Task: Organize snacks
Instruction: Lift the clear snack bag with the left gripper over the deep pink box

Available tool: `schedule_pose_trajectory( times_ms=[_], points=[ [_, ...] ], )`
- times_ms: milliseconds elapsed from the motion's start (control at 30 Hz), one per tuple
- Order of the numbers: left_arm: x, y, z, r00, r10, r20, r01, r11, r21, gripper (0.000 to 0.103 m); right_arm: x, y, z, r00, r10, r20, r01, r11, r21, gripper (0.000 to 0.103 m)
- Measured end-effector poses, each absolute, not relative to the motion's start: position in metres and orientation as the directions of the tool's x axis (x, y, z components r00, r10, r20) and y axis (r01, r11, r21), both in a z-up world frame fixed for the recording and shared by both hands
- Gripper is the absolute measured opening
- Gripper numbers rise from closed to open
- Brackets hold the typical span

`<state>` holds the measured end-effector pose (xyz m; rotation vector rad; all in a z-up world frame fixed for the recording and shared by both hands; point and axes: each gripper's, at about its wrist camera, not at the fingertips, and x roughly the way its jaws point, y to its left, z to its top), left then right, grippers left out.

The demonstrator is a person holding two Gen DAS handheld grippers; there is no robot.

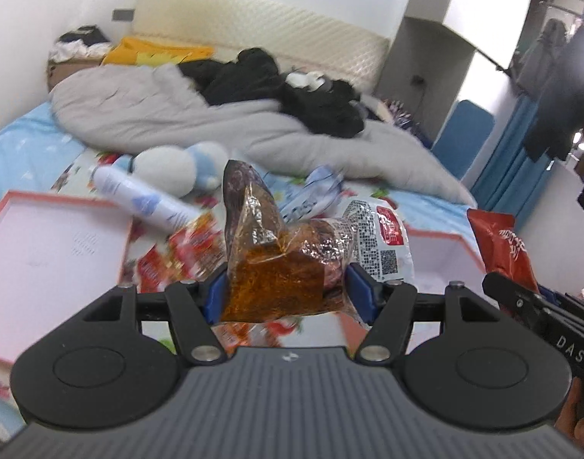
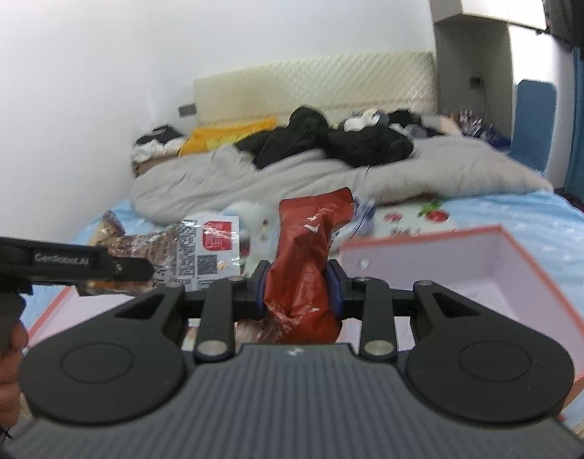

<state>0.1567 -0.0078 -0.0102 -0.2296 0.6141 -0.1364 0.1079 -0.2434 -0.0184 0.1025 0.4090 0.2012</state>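
The red packets (image 1: 185,256) beside the bottle (image 1: 139,199) are motion-blurred, print unreadable; the bottle label is likewise illegible. The clear bag (image 1: 288,264) hides the box (image 1: 441,256) floor behind it, and the left tray (image 1: 43,252) beyond the bottle is cut by the frame edge. In the right view, the red bag (image 2: 303,264) lower end is hidden behind the gripper body, and the box (image 2: 464,267) runs off-frame right.

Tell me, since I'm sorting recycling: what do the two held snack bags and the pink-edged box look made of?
The clear bag in the left gripper looks like thin glossy plastic film: see-through, crinkled, glinting. The red bag in the right gripper seems opaque plastic or foil laminate, creased. The box looks like matte cardboard with stiff, flat walls.
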Motion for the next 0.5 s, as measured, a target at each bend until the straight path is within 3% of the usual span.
schedule_pose_trajectory(
  times_ms=[267, 500],
  points=[
    [0.174, -0.059, 0.015, 0.819, -0.276, -0.503, 0.158, 0.951, -0.264, 0.069, 0.11, -0.281, 0.003, 0.935, 0.142, -0.325, -0.107, 0.987, 0.121, 0.034],
    [0.206, -0.109, 0.005, 0.774, -0.318, -0.548, 0.21, 0.945, -0.251, 0.068, 0.127, -0.317, -0.019, 0.924, 0.086, -0.373, -0.038, 0.99, 0.133, 0.034]
  ],
)
